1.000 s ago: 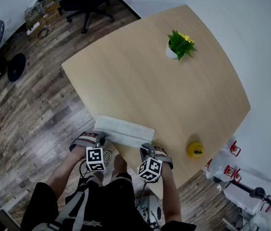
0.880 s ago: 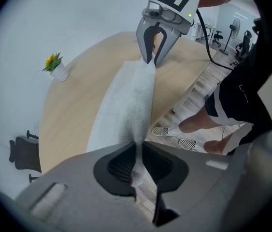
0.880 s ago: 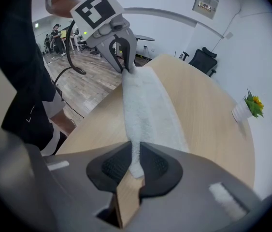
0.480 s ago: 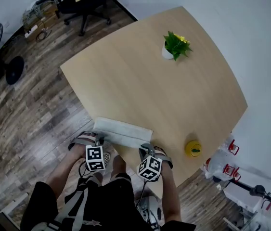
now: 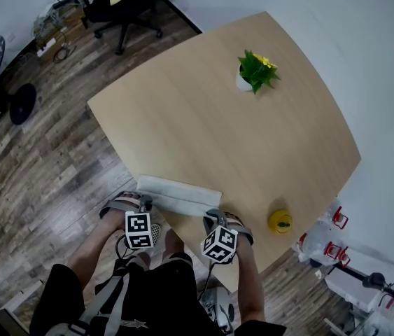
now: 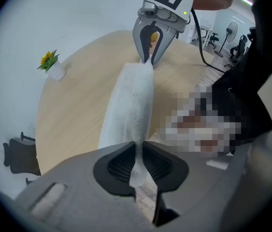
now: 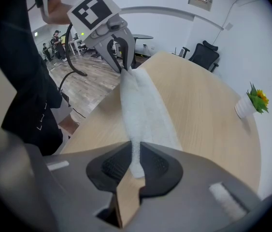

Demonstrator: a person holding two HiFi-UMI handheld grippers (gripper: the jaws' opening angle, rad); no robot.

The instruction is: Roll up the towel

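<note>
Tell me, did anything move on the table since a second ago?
Nothing really moved. The left gripper and the right gripper stay shut on the two ends of the white towel at the near edge of the wooden table; nothing was picked up or let go. The potted plant stands where it was. Only the head view itself shifted a little.

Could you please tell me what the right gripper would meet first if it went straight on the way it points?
Probably the table top near its edge, just beneath the towel end that the right gripper pinches.
</note>
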